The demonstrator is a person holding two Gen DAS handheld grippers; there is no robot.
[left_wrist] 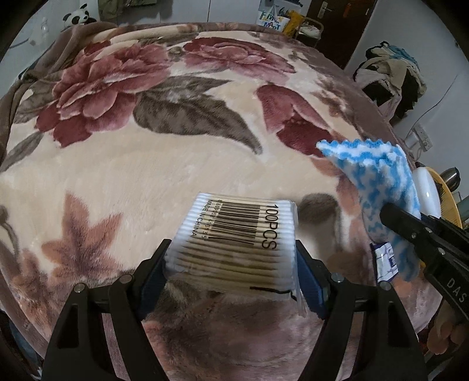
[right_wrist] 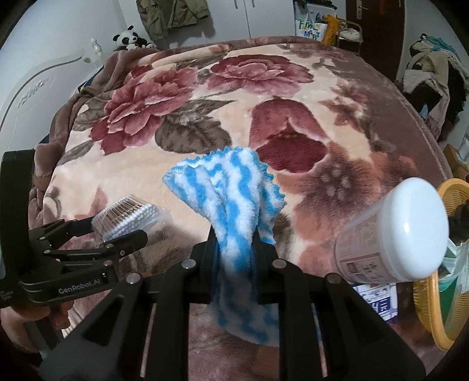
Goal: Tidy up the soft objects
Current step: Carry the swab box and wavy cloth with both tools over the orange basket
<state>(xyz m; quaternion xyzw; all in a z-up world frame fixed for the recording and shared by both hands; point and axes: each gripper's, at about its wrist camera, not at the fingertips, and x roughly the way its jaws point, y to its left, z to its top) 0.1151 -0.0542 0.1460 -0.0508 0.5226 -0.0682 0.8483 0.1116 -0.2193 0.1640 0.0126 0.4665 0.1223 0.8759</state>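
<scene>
Left wrist view: the left gripper (left_wrist: 231,263) has its jaws closed onto a clear pack of cotton swabs (left_wrist: 237,237), one blue-padded finger pressing each side of the pack. The pack juts forward toward 12 o'clock, barcode and "100PCS" label facing up, held above a floral blanket (left_wrist: 176,117) that covers the bed. At 3 o'clock the right gripper (left_wrist: 410,231) comes in from the edge, clamped on a blue-and-white striped cloth (left_wrist: 378,181) whose scalloped free end fans upward toward 1 o'clock. Just behind that cloth, at the right edge, sit a white container lid and part of a yellow basket (left_wrist: 448,205). A panda plush (left_wrist: 76,18) sits at 11 o'clock beyond the bed, and a heap of clothes (left_wrist: 392,73) lies at 2 o'clock.

Right wrist view: the right gripper (right_wrist: 234,246) has its jaws nearly closed, pinching the striped cloth (right_wrist: 231,193) at its middle; the upper part spreads toward 12 o'clock and the rest hangs below the fingers. At 9 o'clock the left gripper (right_wrist: 117,231) holds the swab pack (right_wrist: 129,217), well apart from the cloth. At 3 o'clock a white-lidded tub (right_wrist: 392,234) lies tilted with its lid toward the camera, touching the yellow basket (right_wrist: 439,293) at the right edge. The blanket (right_wrist: 205,102) fills the rest.
</scene>
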